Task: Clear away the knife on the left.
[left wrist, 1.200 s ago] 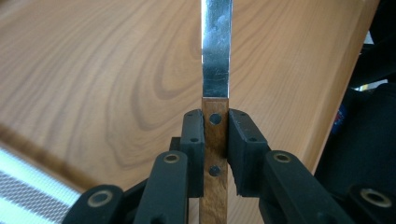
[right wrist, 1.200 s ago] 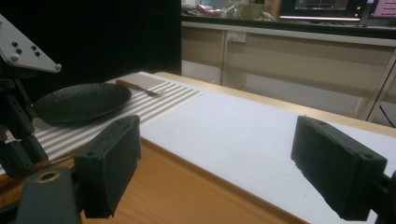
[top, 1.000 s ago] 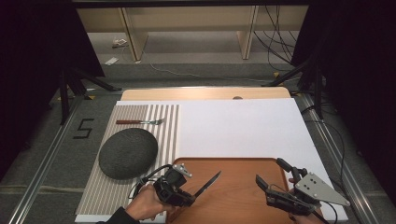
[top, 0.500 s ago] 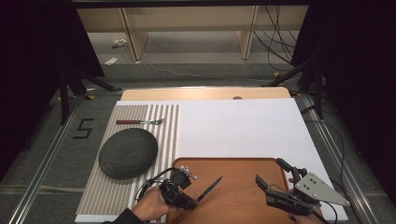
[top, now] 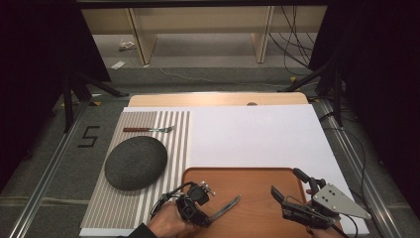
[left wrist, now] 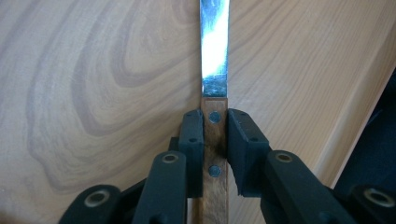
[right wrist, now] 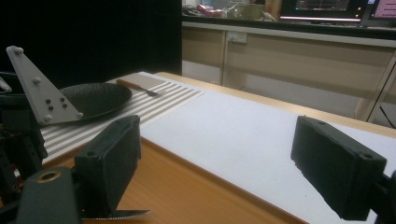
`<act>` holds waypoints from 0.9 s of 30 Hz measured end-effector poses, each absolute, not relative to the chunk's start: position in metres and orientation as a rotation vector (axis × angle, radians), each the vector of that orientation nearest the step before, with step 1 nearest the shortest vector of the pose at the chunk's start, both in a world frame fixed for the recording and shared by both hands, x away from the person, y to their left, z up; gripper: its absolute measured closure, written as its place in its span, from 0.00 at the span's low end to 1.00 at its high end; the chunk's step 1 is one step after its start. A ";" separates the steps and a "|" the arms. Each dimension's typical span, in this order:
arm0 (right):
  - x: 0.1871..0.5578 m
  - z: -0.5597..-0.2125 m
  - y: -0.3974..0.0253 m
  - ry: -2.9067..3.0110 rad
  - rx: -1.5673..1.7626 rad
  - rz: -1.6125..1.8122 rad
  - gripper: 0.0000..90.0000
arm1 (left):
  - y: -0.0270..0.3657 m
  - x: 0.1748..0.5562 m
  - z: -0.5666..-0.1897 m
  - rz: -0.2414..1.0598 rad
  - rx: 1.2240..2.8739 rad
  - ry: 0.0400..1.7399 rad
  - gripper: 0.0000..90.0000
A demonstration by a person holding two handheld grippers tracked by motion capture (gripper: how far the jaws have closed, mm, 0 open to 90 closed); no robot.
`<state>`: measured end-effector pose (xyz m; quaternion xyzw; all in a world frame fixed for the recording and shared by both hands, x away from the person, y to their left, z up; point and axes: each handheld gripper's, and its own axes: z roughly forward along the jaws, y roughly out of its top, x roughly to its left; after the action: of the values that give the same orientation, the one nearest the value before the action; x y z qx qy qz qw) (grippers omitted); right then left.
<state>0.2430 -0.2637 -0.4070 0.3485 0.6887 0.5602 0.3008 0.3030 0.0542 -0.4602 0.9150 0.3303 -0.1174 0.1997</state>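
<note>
High view: the left gripper (top: 210,216) is sitting at the near left corner of the wooden tray (top: 257,181), jaws clamped on the handle of a knife (top: 225,207). The knife's long axis is running diagonally, blade tip pointing away from the person and toward the tray's right side, blade lying low over the tray's near edge. Compared with a second ago, gripper and knife are sitting slightly nearer the tray's near edge; the angle is looking unchanged. The right gripper (top: 289,191) is resting at the tray's near right corner, jaws spread, nothing between them, unmoved. A dark plate (top: 135,162) and a fork (top: 148,130) are lying on the striped mat (top: 163,148).

Left gripper view: both pads are pressing the knife's (left wrist: 215,93) riveted wooden handle; the blade is pointing straight ahead over the wood grain.

Right gripper view: the pads (right wrist: 112,154) are standing wide apart; a serrated blade tip (right wrist: 119,214) is showing at the bottom.
</note>
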 end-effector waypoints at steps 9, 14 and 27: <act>0.243 -0.407 -0.264 1.829 0.924 1.486 0.19 | 0.053 0.295 -0.434 -0.115 2.481 0.818 0.43; 0.243 -0.407 -0.263 1.830 0.921 1.488 0.19 | 0.048 0.291 -0.431 -0.067 2.502 0.769 0.33; 0.243 -0.407 -0.263 1.833 0.919 1.489 0.19 | 0.025 0.282 -0.443 -0.023 2.612 0.593 0.86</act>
<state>0.2432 -0.2630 -0.4071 0.3461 0.6902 0.5606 0.2991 0.2815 0.0251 -0.4427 0.9491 0.2154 -0.0084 0.2295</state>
